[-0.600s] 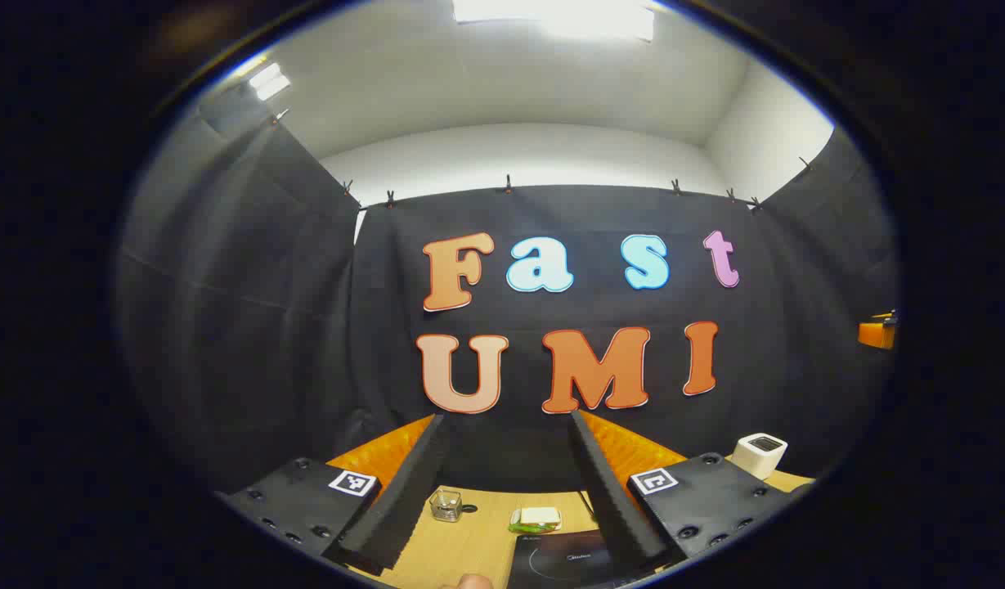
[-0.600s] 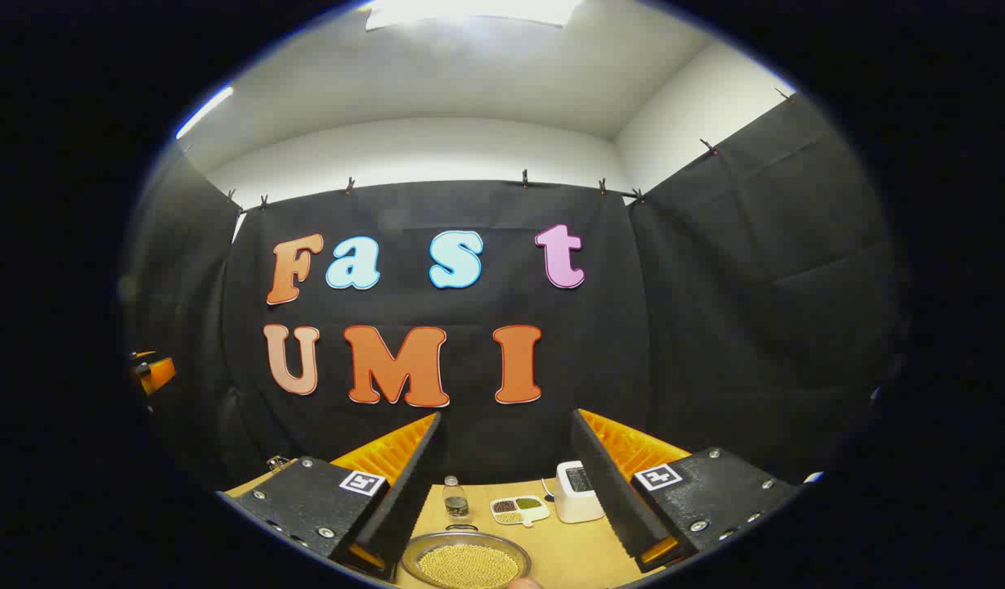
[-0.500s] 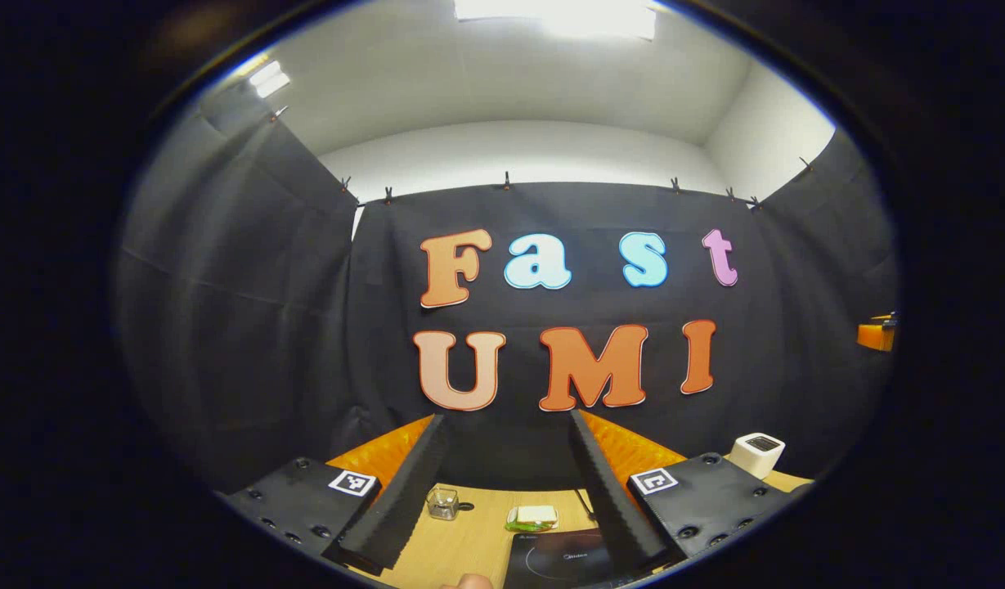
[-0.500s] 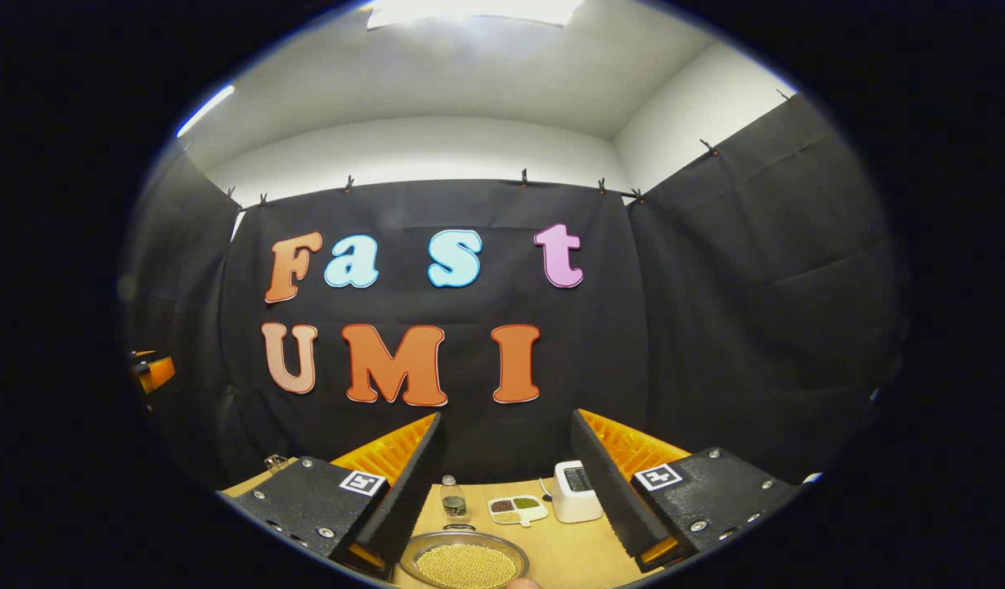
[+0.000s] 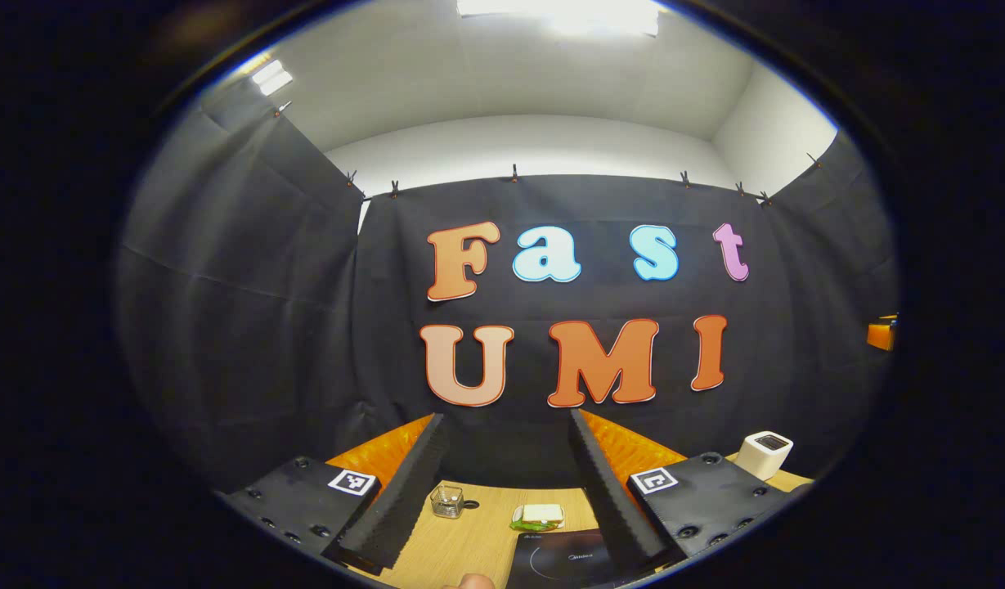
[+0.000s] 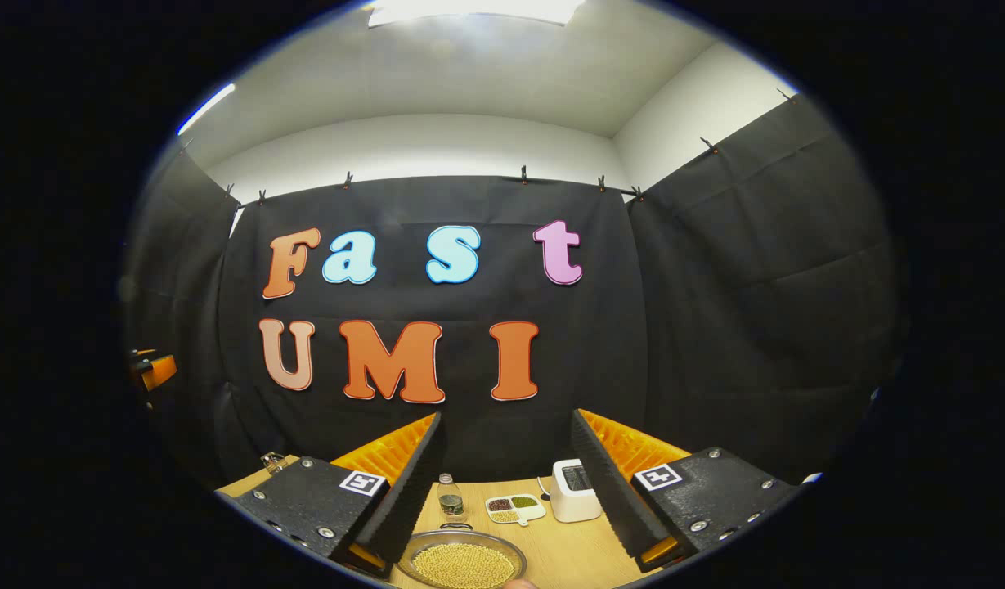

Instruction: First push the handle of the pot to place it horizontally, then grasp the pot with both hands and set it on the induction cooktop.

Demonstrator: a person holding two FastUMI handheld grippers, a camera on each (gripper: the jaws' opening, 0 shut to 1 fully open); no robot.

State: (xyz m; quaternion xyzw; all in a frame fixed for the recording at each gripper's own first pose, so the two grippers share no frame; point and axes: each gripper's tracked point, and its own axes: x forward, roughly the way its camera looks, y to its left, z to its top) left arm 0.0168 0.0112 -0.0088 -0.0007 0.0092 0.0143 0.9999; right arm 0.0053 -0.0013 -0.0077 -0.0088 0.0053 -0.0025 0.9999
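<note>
In the left gripper view, the left gripper (image 5: 506, 483) stands at the bottom of the frame with its two fingers (image 5: 396, 507) spread wide, and nothing is between them. Between the fingers, low in the frame, the wooden table (image 5: 469, 548) shows. On it stands a small glass jar (image 5: 447, 501), and to the right of it lies a small white and green thing (image 5: 539, 516). Just below that thing, at the bottom centre, is the dark induction cooktop (image 5: 563, 560). At the lower right, beyond the right finger, a white box-shaped appliance (image 5: 764, 452) stands on the table.

In the right gripper view, the right gripper (image 6: 506, 483) is also at the bottom with its fingers (image 6: 400, 499) wide apart and holding nothing. At the bottom centre, near the left finger, is the pot (image 6: 461, 560), a round metal vessel full of small yellow grains; its handle I cannot see clearly. Just behind it stands a small bottle (image 6: 448, 496). To the right of the bottle lies a white divided dish (image 6: 514, 508) with grains of different colours, then a white box-shaped appliance (image 6: 574, 490).
</note>
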